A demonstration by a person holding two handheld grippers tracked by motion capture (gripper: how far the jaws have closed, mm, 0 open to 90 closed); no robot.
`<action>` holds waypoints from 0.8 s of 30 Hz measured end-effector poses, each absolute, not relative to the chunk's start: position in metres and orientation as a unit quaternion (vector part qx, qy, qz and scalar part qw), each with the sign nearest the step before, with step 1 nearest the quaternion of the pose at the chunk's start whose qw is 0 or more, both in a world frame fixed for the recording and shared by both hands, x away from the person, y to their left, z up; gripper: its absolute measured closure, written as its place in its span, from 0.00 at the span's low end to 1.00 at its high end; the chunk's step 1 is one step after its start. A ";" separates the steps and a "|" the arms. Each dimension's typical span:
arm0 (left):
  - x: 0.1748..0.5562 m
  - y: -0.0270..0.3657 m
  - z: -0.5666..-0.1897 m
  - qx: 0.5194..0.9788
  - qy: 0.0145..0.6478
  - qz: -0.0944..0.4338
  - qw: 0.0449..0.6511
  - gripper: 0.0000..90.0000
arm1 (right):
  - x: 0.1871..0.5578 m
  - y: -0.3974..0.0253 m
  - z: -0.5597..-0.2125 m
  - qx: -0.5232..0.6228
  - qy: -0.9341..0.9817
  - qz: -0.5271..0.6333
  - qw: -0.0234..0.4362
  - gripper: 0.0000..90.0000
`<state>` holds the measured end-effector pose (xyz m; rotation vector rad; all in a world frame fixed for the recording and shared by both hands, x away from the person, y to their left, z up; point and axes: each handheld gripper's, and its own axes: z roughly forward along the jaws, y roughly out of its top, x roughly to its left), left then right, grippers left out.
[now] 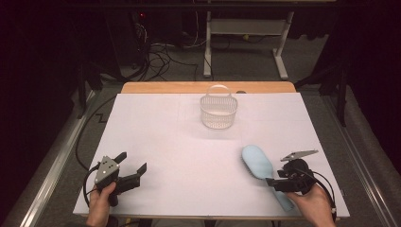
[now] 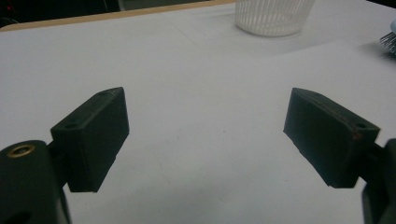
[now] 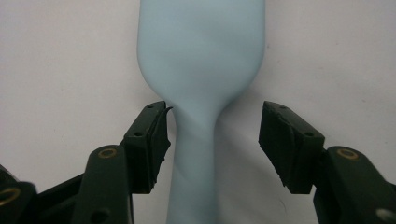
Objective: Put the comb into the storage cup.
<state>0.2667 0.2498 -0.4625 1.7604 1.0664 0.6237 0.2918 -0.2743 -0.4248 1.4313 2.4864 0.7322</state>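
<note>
A pale blue hairbrush [image 1: 258, 162] lies bristles down at the table's front right, its handle pointing toward the near edge. My right gripper [image 1: 279, 182] straddles the neck of the hairbrush [image 3: 201, 70], jaws open; the left jaw pad is almost at the handle, the right pad stands apart. A clear plastic basket [image 1: 218, 111] with a hoop handle stands at the back middle of the white table [image 1: 156, 137]. My left gripper [image 1: 133, 163] hovers open over bare table at the front left, nothing between its fingers; the basket [image 2: 272, 17] appears far ahead of it.
The table's wooden back edge [image 1: 208, 87] runs behind the basket. Beyond it are a desk frame [image 1: 246, 42] and cables on the floor. Bare white surface stretches between the two grippers and up to the basket.
</note>
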 end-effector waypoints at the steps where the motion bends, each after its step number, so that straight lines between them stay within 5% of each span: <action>1: 0.267 0.250 -0.463 0.720 0.436 0.255 0.476 0.17 | 0.292 -0.273 -0.426 0.481 0.837 0.244 0.089 0.47; 24: 0.267 0.250 -0.462 0.720 0.435 0.255 0.476 0.17 | 0.303 -0.253 -0.441 0.478 0.852 0.189 0.100 0.49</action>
